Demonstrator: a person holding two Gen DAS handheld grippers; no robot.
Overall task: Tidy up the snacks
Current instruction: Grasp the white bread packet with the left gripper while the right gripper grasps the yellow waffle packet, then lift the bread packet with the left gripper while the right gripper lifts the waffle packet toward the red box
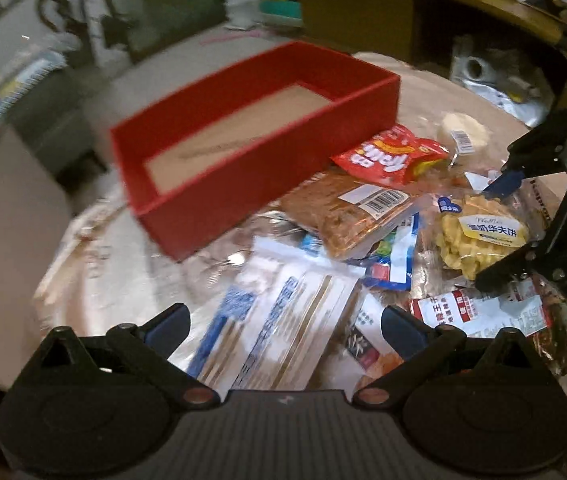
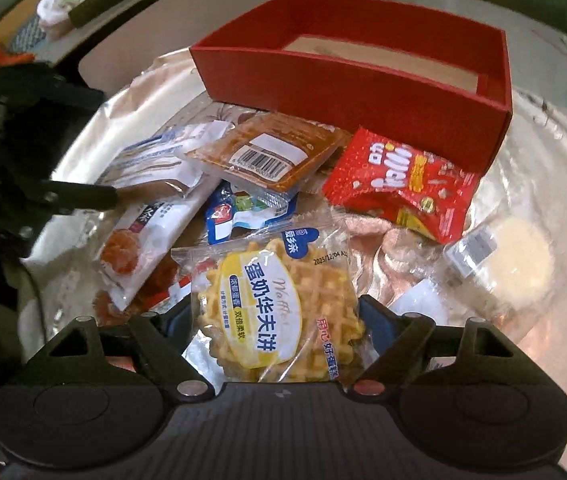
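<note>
A red open box [image 1: 267, 160] stands on the round table behind a pile of snack packets; it also shows in the right wrist view [image 2: 363, 84]. Its brown floor is bare. My right gripper [image 2: 271, 324] is open, its fingers on both sides of a clear yellow waffle packet [image 2: 275, 312], also seen in the left wrist view [image 1: 479, 236]. My left gripper [image 1: 285, 324] is open and empty above a white and blue packet [image 1: 279, 344]. A red candy bag [image 2: 399, 184] and a brown barcoded packet [image 2: 271, 152] lie by the box.
A pale round pastry in clear wrap [image 2: 519, 248] lies at the right of the pile. A small blue and white packet [image 2: 243, 212] and a white fried-snack packet [image 2: 143, 240] lie left. Cardboard boxes and clutter [image 1: 363, 12] stand behind the table [image 2: 543, 128].
</note>
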